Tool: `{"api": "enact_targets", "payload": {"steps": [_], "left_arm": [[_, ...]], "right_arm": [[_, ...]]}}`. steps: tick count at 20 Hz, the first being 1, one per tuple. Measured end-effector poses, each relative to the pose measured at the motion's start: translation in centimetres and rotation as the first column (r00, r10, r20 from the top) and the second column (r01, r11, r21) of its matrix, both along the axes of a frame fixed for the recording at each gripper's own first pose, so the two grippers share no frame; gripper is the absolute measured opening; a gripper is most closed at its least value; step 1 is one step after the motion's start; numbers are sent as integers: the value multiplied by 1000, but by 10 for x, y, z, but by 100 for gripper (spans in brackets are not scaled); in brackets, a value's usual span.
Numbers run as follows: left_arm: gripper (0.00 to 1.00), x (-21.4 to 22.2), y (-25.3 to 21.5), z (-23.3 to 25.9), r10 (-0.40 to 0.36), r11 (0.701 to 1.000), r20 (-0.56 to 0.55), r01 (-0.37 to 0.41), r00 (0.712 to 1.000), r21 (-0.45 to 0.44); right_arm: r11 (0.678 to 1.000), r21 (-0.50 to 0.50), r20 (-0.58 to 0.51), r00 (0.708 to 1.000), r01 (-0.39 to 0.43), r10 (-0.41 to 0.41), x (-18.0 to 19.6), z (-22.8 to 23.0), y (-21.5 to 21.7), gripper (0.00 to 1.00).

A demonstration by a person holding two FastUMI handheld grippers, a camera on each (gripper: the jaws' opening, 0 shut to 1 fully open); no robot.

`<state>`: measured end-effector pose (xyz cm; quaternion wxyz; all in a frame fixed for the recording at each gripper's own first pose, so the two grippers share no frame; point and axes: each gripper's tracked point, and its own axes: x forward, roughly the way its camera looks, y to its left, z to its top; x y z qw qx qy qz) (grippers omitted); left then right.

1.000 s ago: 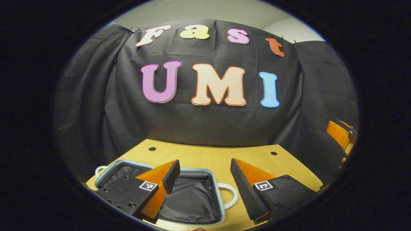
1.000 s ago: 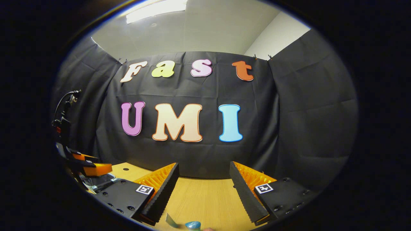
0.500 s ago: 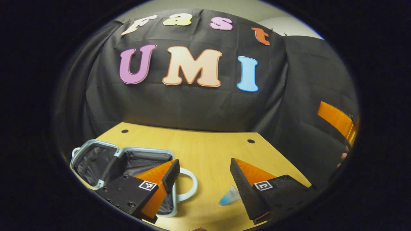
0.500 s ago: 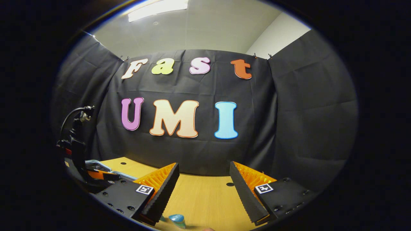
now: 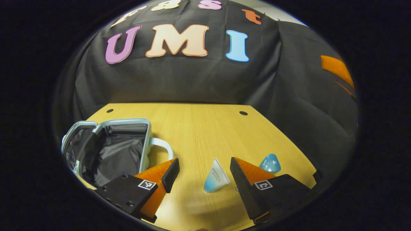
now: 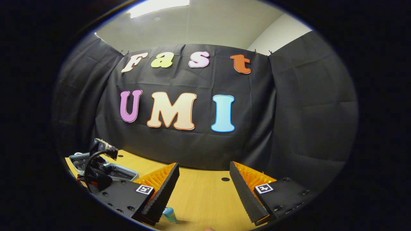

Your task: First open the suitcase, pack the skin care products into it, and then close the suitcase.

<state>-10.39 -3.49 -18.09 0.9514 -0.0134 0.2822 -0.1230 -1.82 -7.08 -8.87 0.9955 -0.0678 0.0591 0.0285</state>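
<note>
Suitcase point(image 5: 109, 150) lies open at the left of the table point(image 5: 205, 128); your left tongs point(image 5: 203, 175) have swung off it, gaping wide and empty around the tube point(image 5: 216, 176), bottle point(image 5: 270, 163) just beyond. Right tongs point(image 6: 203, 189) hang wide too.

My left gripper point(image 5: 202, 179) has black finger mounts dotted with screws, each carrying a square black-and-white marker. My right gripper point(image 6: 202, 189) looks the same, its wedge-shaped fingers ribbed with serrated inner faces.
</note>
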Motion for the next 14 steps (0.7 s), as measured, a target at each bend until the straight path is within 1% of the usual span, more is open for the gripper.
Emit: {"api": "enact_targets", "payload": {"steps": [3, 4, 5, 6, 7, 8, 9, 11, 13, 14], "left_arm": [[95, -2, -4, -27, 1, 1000, -52, -1, 999, 9], [93, -1, -5, -35, 2, 1000, -62, -1, 998, 11], [87, 1, -6, -41, 0, 1000, -71, 1, 997, 20], [66, 2, -7, -45, -5, 1000, -73, 6, 997, 23], [44, 5, -5, -50, 3, 999, -74, 1, 997, 48], [23, 8, -7, -48, -20, 998, -59, 23, 998, 52], [22, 8, -8, -47, -32, 998, -67, 34, 997, 43], [17, 5, -8, -36, -34, 999, -66, 35, 997, 4], [13, 7, 0, -14, -59, 998, -42, 59, 997, 9], [13, 6, 5, -1, -69, 998, -33, 69, 997, 13]], "right_arm": [[1000, -5, -24, 1000, -15, 15, -1, -14, 4, 99], [1000, -7, -33, 999, -21, 21, -1, -21, 7, 99], [1000, -6, -45, 999, -29, 28, -3, -27, 9, 99], [999, -2, -56, 998, -36, 36, -4, -33, 12, 99], [999, 3, -65, 997, -46, 46, -5, -39, 16, 99], [998, 7, -70, 996, -58, 58, -6, -45, 20, 99], [998, 5, -80, 995, -66, 66, -6, -53, 25, 99], [997, -4, -100, 992, -76, 75, -6, -68, 32, 99], [997, -6, -133, 988, -79, 78, -8, -88, 41, 99], [996, -4, -159, 984, -88, 86, -10, -100, 48, 99]]}}
